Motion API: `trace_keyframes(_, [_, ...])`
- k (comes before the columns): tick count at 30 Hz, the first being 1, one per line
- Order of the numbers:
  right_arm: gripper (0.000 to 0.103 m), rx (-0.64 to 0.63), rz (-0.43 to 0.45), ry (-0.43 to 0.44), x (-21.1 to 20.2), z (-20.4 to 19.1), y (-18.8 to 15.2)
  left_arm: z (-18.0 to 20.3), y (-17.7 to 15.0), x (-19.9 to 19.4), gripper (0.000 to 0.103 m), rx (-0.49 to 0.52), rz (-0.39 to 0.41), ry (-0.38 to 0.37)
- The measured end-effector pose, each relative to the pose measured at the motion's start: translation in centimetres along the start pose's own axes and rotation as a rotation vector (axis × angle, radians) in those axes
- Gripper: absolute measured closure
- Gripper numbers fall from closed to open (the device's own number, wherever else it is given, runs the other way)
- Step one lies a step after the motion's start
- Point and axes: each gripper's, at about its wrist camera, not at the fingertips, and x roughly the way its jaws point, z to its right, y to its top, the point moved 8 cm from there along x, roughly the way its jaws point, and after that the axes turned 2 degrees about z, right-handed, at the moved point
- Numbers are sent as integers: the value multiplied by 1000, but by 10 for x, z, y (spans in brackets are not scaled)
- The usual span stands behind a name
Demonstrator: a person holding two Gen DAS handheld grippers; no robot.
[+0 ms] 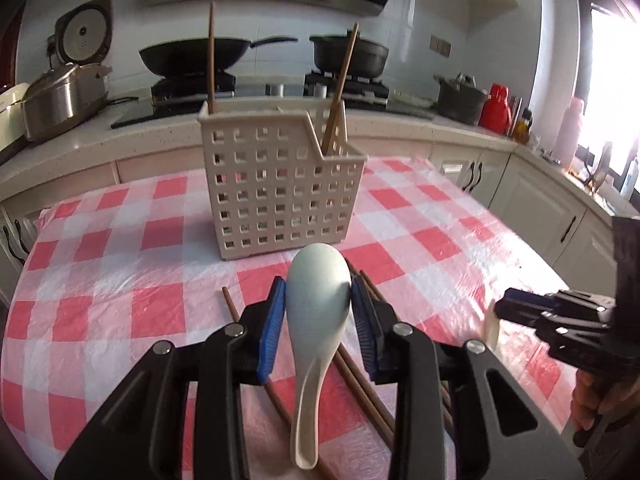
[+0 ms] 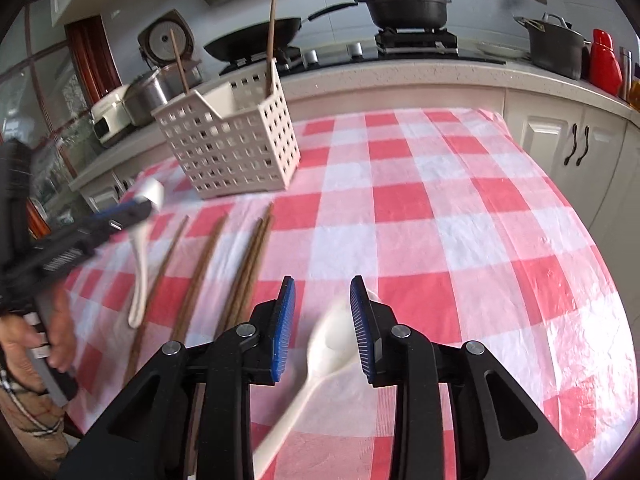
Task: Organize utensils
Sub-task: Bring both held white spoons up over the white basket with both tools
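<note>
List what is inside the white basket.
Two brown chopsticks stand in the basket, one near each back end. Their lower ends and the basket floor are hidden by the perforated walls.

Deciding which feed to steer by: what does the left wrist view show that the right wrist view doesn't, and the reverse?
Only left wrist: the left gripper seen close, its fingers clamped on the white spoon at the bowl. Only right wrist: the loose chopsticks laid out along the tablecloth, and a second spoon between the right gripper fingers, grip unclear. Both: the basket holding two upright chopsticks, and the opposite gripper.
</note>
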Motion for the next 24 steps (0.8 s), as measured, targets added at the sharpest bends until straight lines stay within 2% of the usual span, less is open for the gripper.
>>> trace_keyframes(2, [74,-7,-16,-23,4,1,-3,-1,3,-19,71,-2,71,14])
trace_keyframes(5, [71,-3,-20,-49,4,6,-4,-3,6,-35,71,-5,125,28])
trace_keyframes(7, [65,7,-24,-55,4,10,-3,-7,6,-39,71,-29,133,14])
trace_keyframes(17, [65,41,-93,-20,33,13,-6,-14,3,-52,71,-63,172,-6])
trace_keyframes(18, [66,38,-91,-14,34,13,-4,-15,3,-53,71,-65,175,-4])
trace_keyframes(19, [78,27,-88,-14,34,11,-3,-16,4,-54,71,-69,175,-5])
trace_keyframes(20, [97,2,-84,-20,34,8,-2,-17,4,-54,71,-71,173,-4])
trace_keyframes(24, [96,-51,-38,-45,21,3,4,-19,4,-59,71,-74,182,2])
